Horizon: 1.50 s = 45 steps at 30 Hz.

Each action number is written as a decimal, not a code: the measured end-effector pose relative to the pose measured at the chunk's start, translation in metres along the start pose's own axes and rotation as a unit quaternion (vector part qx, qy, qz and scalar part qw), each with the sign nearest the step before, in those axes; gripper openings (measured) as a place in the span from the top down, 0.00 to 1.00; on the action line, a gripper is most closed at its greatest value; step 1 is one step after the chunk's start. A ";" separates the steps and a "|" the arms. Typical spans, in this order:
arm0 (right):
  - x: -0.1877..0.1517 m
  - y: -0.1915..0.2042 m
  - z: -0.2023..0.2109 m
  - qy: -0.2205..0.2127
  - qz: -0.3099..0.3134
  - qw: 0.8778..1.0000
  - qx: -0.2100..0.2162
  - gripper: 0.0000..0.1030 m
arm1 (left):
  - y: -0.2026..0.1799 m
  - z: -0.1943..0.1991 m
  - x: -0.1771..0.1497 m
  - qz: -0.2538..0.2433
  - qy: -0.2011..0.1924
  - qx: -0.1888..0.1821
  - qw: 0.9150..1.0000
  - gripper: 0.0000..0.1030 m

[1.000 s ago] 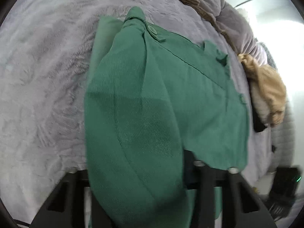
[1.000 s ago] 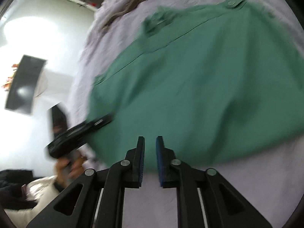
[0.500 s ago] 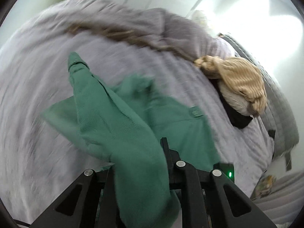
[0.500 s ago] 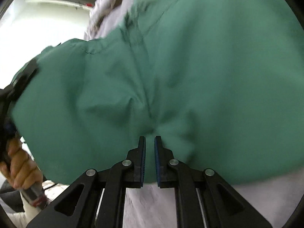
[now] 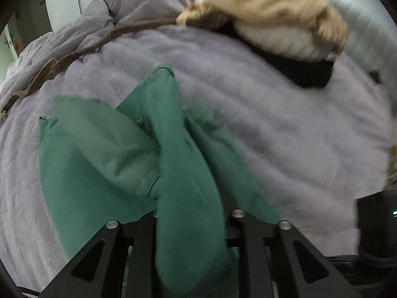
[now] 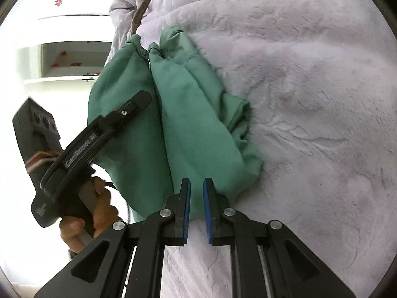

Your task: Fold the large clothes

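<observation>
A green garment hangs bunched in long folds over the lavender bed blanket. A thick fold of it runs between the fingers of my left gripper and hides the pads; the jaws are opening with the cloth still caught between them. In the right wrist view the garment droops beside the left gripper's finger, and a hand grips its handle. My right gripper points at the garment's lower hem. Its blue pads are parting slightly, a narrow gap apart, with the hem behind them and nothing pinched.
A tan fuzzy garment lies on a black one at the far side of the bed. A brown braided trim runs along the rumpled blanket edge. White shelves stand beyond the bed. Bare blanket spreads to the right.
The garment went from lying spread flat to hanging bunched from my left gripper, which swung across and up. My right gripper dropped toward the hem, and its pads stand slightly wider apart.
</observation>
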State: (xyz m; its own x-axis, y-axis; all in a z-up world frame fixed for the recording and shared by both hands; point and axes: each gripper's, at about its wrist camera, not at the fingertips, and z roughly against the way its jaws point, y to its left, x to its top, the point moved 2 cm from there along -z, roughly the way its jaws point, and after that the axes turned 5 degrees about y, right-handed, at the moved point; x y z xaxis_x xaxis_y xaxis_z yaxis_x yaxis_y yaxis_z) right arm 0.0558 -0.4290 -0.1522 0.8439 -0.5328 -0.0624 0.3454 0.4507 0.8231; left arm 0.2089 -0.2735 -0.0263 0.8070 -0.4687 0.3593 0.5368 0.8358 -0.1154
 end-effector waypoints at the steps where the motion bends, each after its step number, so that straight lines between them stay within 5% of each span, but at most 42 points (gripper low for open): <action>1: 0.002 -0.001 0.001 0.001 0.003 1.000 0.002 0.87 | -0.001 -0.001 -0.002 0.009 -0.001 -0.003 1.000 0.66; 3: 0.006 -0.001 0.000 0.002 0.003 1.000 0.005 0.87 | -0.001 0.008 -0.005 0.022 -0.013 -0.024 0.999 0.30; 5: 0.009 -0.003 0.002 0.003 0.000 1.000 0.006 0.87 | -0.007 0.026 -0.003 0.023 -0.045 -0.032 0.998 0.21; 8: 0.020 0.001 0.000 0.002 -0.002 1.000 0.008 0.86 | -0.012 0.053 0.001 0.010 -0.069 -0.041 0.997 0.21; 10: 0.022 0.006 0.005 -0.008 -0.003 1.000 0.019 0.56 | -0.002 0.074 -0.003 0.028 -0.090 -0.040 0.995 0.21; 12: 0.027 0.017 0.006 -0.020 0.000 0.999 0.031 0.37 | 0.019 0.084 -0.011 0.059 -0.096 -0.027 0.993 0.21; 17: 0.019 0.051 0.017 -0.031 0.070 0.997 -0.022 0.37 | 0.083 0.079 -0.056 0.146 -0.055 0.018 0.988 0.21; 23: 0.020 0.134 0.031 -0.093 0.241 0.958 -0.128 0.37 | 0.123 0.060 -0.113 0.223 0.004 0.038 0.974 0.21; 27: 0.042 0.159 0.008 -0.038 0.296 0.942 -0.156 0.37 | 0.117 0.060 -0.126 0.220 0.010 0.026 0.975 0.21; 29: 0.051 0.157 -0.011 0.005 0.304 0.937 -0.173 0.39 | 0.114 0.061 -0.127 0.215 0.014 0.015 0.976 0.21; 31: 0.058 0.152 -0.022 0.031 0.303 0.935 -0.183 0.93 | 0.110 0.060 -0.127 0.211 0.017 0.013 0.977 0.21; 37: 0.050 0.088 0.004 0.056 0.230 0.938 -0.252 0.93 | 0.105 0.049 -0.128 0.184 0.033 0.010 0.982 0.21; 41: 0.047 0.032 -0.003 0.079 0.151 0.959 -0.226 0.93 | 0.109 0.040 -0.138 0.187 0.043 -0.001 0.981 0.14; 45: 0.036 0.037 -0.008 0.076 0.179 0.948 -0.250 0.93 | 0.106 0.038 -0.148 0.179 0.044 0.003 0.983 0.11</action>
State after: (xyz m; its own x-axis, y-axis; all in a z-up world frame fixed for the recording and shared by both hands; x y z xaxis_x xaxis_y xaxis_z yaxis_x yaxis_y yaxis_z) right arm 0.1027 -0.4259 -0.1284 0.9801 -0.1899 0.0581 0.1459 0.8871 0.4379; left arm 0.1375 -0.1047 -0.0570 0.9625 -0.1665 0.2143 0.2127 0.9532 -0.2148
